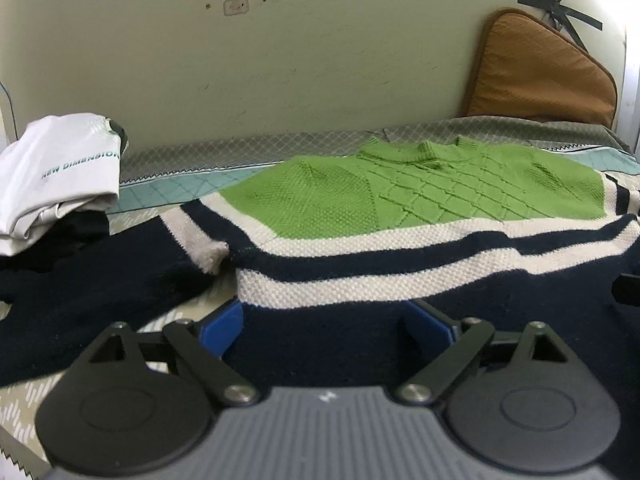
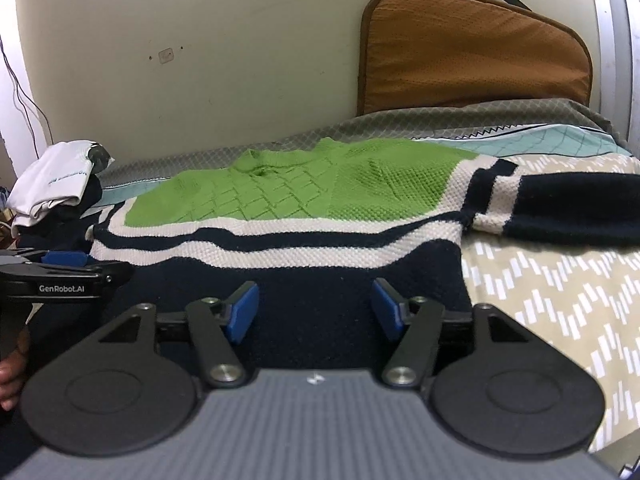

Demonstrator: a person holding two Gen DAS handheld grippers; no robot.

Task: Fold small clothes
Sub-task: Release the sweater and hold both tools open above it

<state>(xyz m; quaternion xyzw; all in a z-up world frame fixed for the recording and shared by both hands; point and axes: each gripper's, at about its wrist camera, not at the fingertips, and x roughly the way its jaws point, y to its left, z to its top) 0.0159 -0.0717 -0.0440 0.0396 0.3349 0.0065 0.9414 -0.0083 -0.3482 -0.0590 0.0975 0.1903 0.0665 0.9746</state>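
Your sweater (image 1: 400,216) lies spread flat on the bed (image 2: 540,292), green knit chest toward twelve o'clock by the wall, navy hem toward six o'clock right under both tools. Cream and navy stripes cross it between the green panel and the hem.

Your left gripper (image 1: 324,322) sits at the hem with its blue fingers (image 1: 222,326) spread wide, navy cloth filling the gap between them; nothing is pinched. From that camera, one sleeve runs out toward nine o'clock across the bed.

Your right gripper (image 2: 314,310) is likewise parted, its blue pads (image 2: 244,312) standing apart over the navy band, holding nothing. In its view the other sleeve stretches toward three o'clock over the beige patterned sheet. You can see your left tool at nine o'clock in this view, low against the hem, though whether its tips touch the cloth cannot be told.

A folded white garment (image 1: 60,172) rests on a dark pile at ten o'clock in the left view, well apart from the sweater's body. A brown cushion (image 2: 472,52) leans upright against the wall at one o'clock.
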